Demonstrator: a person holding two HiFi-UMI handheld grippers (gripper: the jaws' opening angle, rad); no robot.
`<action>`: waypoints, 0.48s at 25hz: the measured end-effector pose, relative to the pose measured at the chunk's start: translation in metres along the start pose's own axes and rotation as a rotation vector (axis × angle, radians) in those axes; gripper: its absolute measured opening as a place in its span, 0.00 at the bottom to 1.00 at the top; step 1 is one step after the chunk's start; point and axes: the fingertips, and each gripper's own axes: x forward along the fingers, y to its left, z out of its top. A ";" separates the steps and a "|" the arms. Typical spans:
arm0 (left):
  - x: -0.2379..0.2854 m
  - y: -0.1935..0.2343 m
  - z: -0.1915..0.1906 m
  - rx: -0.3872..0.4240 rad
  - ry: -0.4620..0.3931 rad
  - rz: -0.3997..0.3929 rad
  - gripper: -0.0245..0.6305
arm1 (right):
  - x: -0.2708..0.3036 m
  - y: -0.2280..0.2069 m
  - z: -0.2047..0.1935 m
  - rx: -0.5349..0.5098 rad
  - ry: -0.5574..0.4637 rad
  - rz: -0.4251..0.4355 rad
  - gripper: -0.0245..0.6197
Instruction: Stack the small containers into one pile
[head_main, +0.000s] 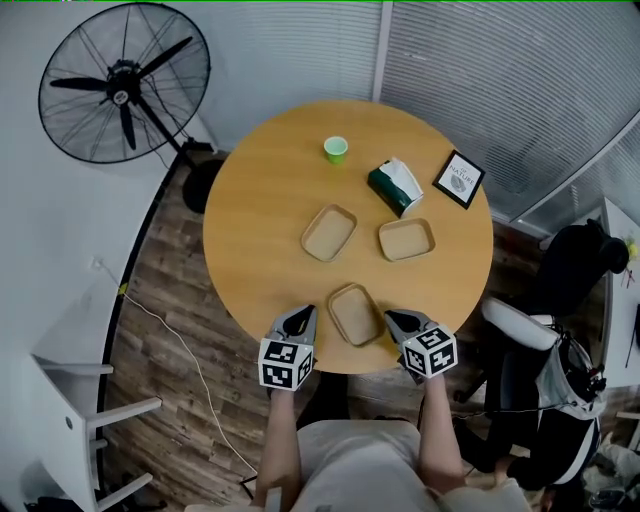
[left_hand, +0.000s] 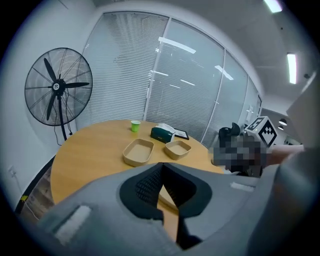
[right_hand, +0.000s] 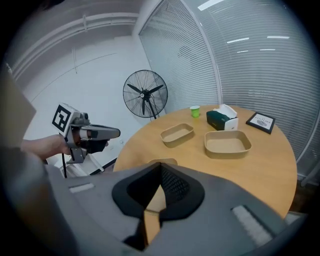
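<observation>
Three shallow brown containers lie on the round wooden table (head_main: 260, 200). One container (head_main: 328, 232) (left_hand: 138, 151) (right_hand: 177, 134) sits mid-table, a second (head_main: 406, 239) (left_hand: 177, 148) (right_hand: 227, 143) to its right. The third container (head_main: 355, 313) (right_hand: 161, 162) lies at the near edge, between my two grippers. My left gripper (head_main: 303, 314) (left_hand: 161, 166) hovers just left of it, jaws shut and empty. To its right, my right gripper (head_main: 393, 318) (right_hand: 161, 169) is likewise shut and empty. Neither gripper touches a container. Both grippers' own views mostly hide the near container behind the jaws.
A green cup (head_main: 336, 149), a green tissue box (head_main: 396, 186) and a framed card (head_main: 459, 179) stand at the table's far side. A standing fan (head_main: 125, 85) is at the back left, a chair with dark bags (head_main: 560, 330) at the right.
</observation>
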 end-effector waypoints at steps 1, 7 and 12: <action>0.005 -0.001 -0.001 0.007 0.010 -0.018 0.05 | 0.004 -0.003 0.000 0.006 0.006 -0.008 0.04; 0.028 0.004 -0.008 0.048 0.068 -0.114 0.05 | 0.031 -0.013 -0.003 0.013 0.055 -0.054 0.04; 0.039 0.013 -0.009 0.059 0.083 -0.162 0.05 | 0.044 -0.019 -0.008 0.035 0.070 -0.106 0.04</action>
